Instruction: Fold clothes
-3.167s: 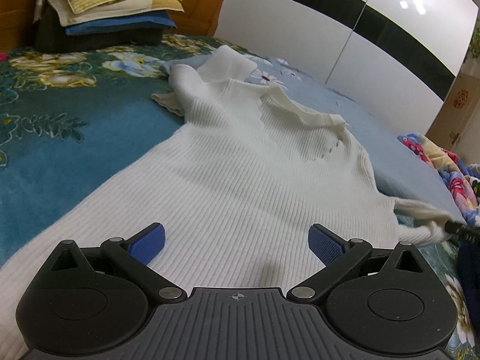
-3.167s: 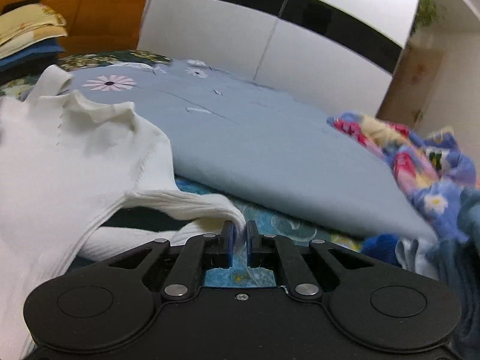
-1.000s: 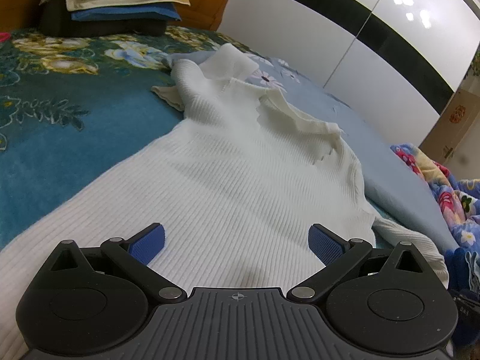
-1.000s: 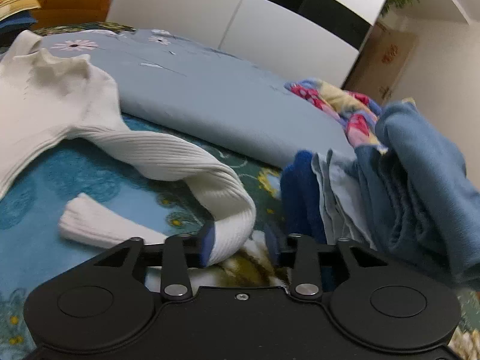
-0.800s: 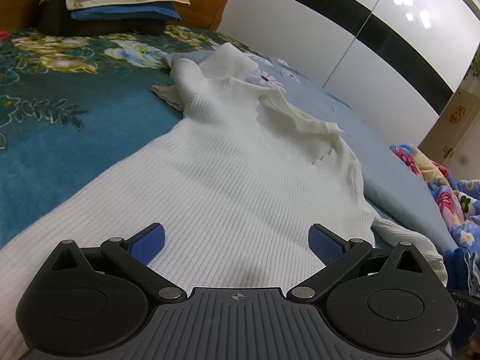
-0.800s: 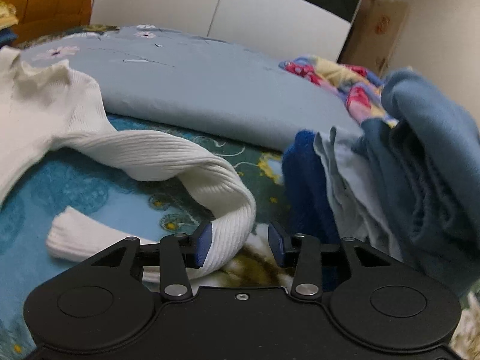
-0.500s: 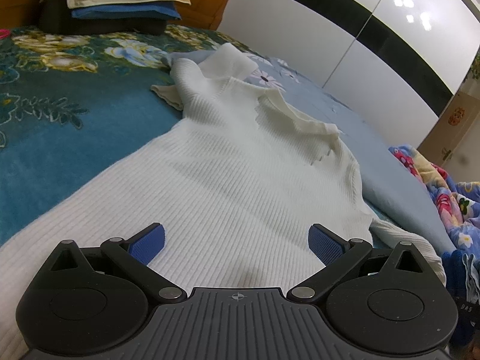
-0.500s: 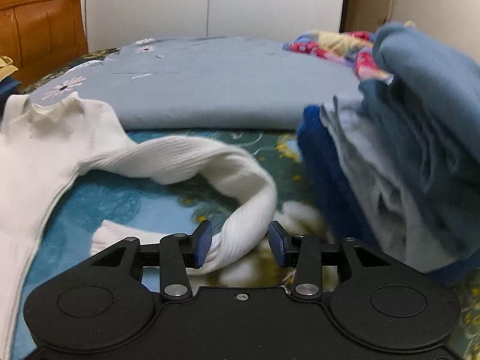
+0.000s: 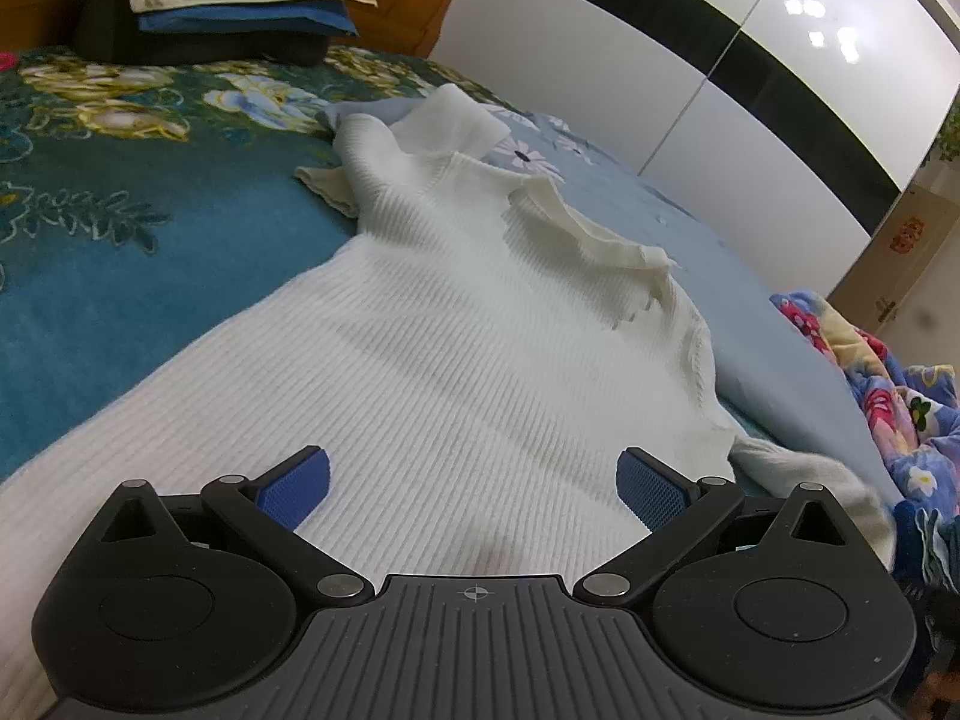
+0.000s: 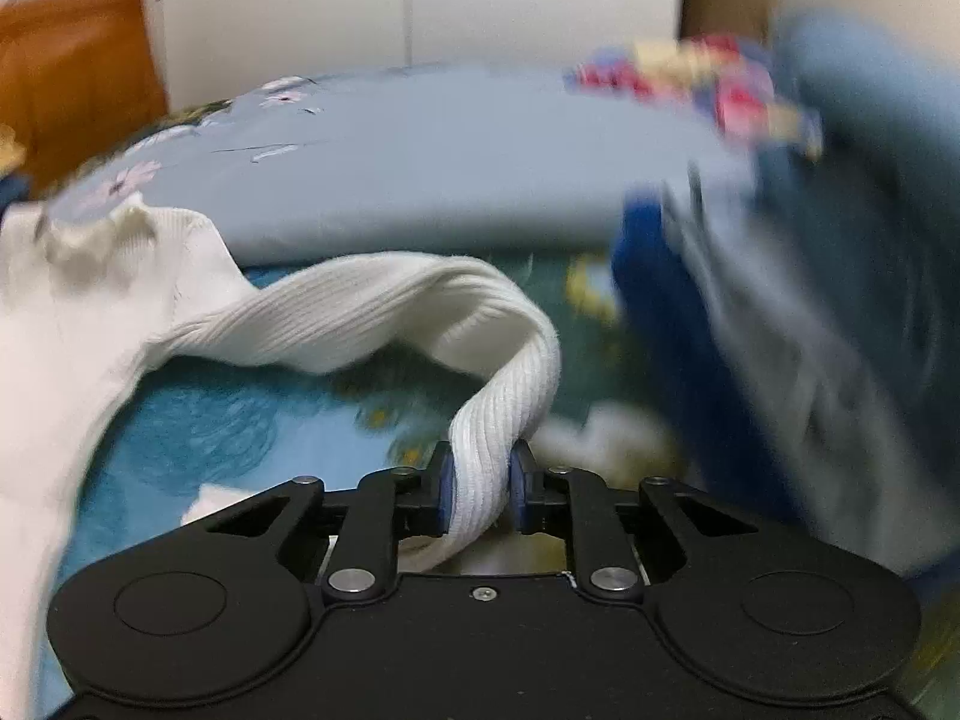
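A white ribbed sweater (image 9: 444, 360) lies spread on the blue floral bedspread (image 9: 108, 276), collar toward the far side. My left gripper (image 9: 474, 483) hovers open over the sweater's lower body, blue pads wide apart. In the right wrist view my right gripper (image 10: 480, 489) is shut on the sweater's right sleeve (image 10: 384, 315), which arches up from the shoulder (image 10: 138, 276) and bends down between the pads. The sleeve's cuff end (image 10: 210, 495) lies below on the bed.
A light blue sheet (image 10: 432, 162) lies folded beyond the sweater. A heap of blue clothes (image 10: 798, 276) stands close on the right. A stack of folded items (image 9: 228, 6) sits at the headboard. White cabinet doors (image 9: 720, 102) line the far side.
My right gripper has closed on the sleeve's bend and the view is blurred by motion. The left gripper has stayed open over the sweater body.
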`<state>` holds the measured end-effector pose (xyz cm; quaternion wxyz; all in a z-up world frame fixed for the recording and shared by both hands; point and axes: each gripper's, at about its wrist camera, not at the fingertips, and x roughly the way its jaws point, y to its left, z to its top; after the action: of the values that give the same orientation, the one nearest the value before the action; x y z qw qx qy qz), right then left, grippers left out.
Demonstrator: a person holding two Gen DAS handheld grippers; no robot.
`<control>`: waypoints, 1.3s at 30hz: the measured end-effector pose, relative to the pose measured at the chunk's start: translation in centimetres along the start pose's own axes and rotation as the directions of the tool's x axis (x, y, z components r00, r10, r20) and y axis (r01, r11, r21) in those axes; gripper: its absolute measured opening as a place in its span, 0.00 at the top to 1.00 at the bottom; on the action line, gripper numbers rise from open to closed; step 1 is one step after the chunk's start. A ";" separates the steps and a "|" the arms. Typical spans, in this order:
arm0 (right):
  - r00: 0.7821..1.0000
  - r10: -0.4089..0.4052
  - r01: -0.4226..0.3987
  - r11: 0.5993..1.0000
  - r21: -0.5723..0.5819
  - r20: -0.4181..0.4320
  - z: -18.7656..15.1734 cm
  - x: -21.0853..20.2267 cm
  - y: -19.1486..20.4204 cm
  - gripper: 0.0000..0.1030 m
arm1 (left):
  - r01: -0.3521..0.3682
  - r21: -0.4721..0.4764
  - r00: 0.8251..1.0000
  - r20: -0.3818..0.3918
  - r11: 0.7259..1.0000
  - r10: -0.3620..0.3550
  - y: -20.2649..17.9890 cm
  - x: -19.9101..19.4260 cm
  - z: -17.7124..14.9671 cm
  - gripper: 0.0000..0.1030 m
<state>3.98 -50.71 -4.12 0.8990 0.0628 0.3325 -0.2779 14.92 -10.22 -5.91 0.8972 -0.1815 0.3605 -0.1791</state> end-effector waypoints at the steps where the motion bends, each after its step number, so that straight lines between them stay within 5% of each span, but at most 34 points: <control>1: 0.997 -0.042 0.046 0.997 -0.062 0.057 0.4 -0.7 0.3 0.84 | 0.001 -0.001 1.000 0.000 1.000 -0.001 0.0 0.0 0.0 0.00; 4: 0.960 -0.153 0.211 0.946 -0.248 0.233 1.2 -3.0 1.0 0.84 | -0.002 -0.003 1.000 -0.001 1.000 0.002 0.0 0.1 0.0 0.00; 7: 0.943 -0.177 0.292 0.847 -0.444 0.282 0.2 -3.7 1.7 0.83 | 0.002 0.001 1.000 -0.004 1.000 -0.002 -0.2 0.1 0.0 0.00; 11: 0.965 -0.128 0.222 0.864 -0.452 0.229 -0.9 -4.5 1.5 0.79 | 0.002 0.003 1.000 -0.004 1.000 -0.002 -0.2 0.1 -0.1 0.00; 14: 0.978 -0.090 0.168 0.874 -0.456 0.188 -1.7 -5.1 1.4 0.58 | 0.000 0.008 1.000 -0.004 1.000 0.000 -0.3 0.1 -0.1 0.00; 19: 0.984 -0.003 0.085 0.885 -0.458 0.177 -0.9 -5.9 1.9 0.41 | 0.004 0.038 1.000 -0.008 0.999 -0.003 -1.0 0.3 -0.4 0.00; 22: 0.985 0.062 0.023 0.875 -0.483 0.160 1.7 -3.9 3.2 0.41 | 0.013 0.065 1.000 -0.015 0.998 -0.012 -1.5 0.4 -0.7 0.00; 27: 0.980 0.198 -0.177 0.867 -0.466 -0.003 5.1 1.1 4.5 0.45 | 0.015 0.091 1.000 -0.023 0.996 -0.013 -2.0 0.6 -1.0 0.00; 31: 0.981 0.188 -0.189 0.845 -0.501 -0.054 5.2 3.6 5.9 0.43 | 0.016 0.097 1.000 -0.027 0.995 -0.013 -2.2 0.8 -1.0 0.00; 33: 0.976 0.193 -0.218 0.846 -0.487 -0.102 5.3 4.6 5.8 0.45 | 0.019 0.095 0.999 -0.029 0.995 -0.016 -2.2 0.9 -1.0 0.00; 35: 0.971 0.205 -0.239 0.858 -0.454 -0.124 5.1 4.8 5.6 0.68 | 0.018 0.095 0.999 -0.029 0.995 -0.016 -2.2 0.9 -1.0 0.00; 39: 0.952 0.267 -0.305 0.853 -0.424 -0.147 3.8 3.2 5.0 0.91 | 0.017 0.096 0.999 -0.029 0.995 -0.015 -2.2 0.9 -1.1 0.00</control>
<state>10.85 -49.13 -3.54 0.9064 -0.0827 0.4105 -0.0555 14.34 -12.73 -6.15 0.8983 -0.1386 0.3625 -0.2059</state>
